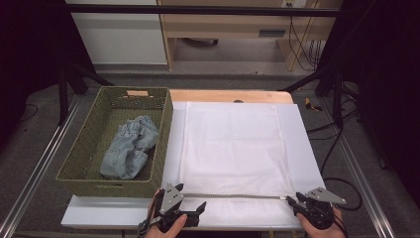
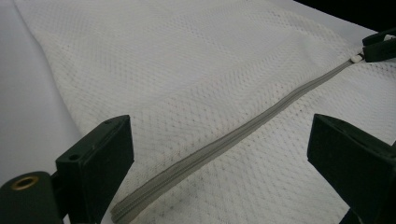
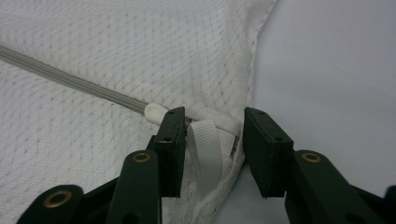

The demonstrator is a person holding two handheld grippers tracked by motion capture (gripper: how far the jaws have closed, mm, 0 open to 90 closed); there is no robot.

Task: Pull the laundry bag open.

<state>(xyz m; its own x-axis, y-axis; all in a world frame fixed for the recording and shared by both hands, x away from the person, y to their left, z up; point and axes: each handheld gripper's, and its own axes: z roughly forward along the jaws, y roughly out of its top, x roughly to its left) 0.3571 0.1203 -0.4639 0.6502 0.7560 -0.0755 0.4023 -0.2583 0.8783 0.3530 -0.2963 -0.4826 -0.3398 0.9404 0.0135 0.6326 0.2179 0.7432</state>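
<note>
White mesh laundry bag (image 1: pixel 230 148) flat on the tabletop (image 1: pixel 302 148)
Right hand-held gripper (image 3: pixel 212 140) straddles its ribbon pull tab (image 3: pixel 205 144), jaws unclamped; left hand-held gripper (image 2: pixel 219 154) spread

The table (image 1: pixel 119 210) is seen from high above; the mesh bag's zipper (image 2: pixel 233 135) is seen close in both gripper views.

Lab: black frame rails (image 1: pixel 198 10), trailing cables (image 1: pixel 302 44).
</note>
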